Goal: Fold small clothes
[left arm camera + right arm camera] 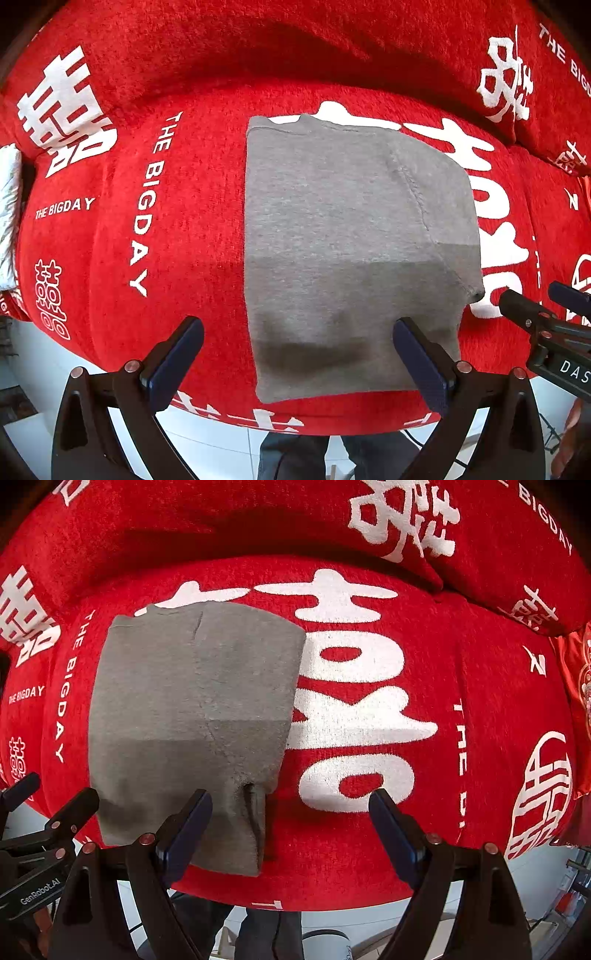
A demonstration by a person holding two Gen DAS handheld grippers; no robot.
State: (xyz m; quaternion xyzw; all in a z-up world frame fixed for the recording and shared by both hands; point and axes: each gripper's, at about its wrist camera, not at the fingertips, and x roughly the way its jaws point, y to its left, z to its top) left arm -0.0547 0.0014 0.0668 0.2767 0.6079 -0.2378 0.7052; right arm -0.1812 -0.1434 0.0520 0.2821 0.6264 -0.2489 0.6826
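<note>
A grey garment (343, 236) lies folded into a tall rectangle on a red cover (184, 229). It also shows in the right wrist view (184, 716), where a sleeve end lies folded along its right side. My left gripper (297, 354) is open and empty, hovering over the garment's near end. My right gripper (290, 830) is open and empty over the garment's near right corner. Each gripper's fingers show at the edge of the other's view: the right gripper (535, 302) and the left gripper (48, 794).
The red cover (424, 812) has white characters and "THE BIGDAY" lettering and drapes over a cushioned seat with a raised back (295, 48). A white object (9, 206) sits at the far left. Pale floor (221, 443) and a person's dark trousers (295, 458) lie below the front edge.
</note>
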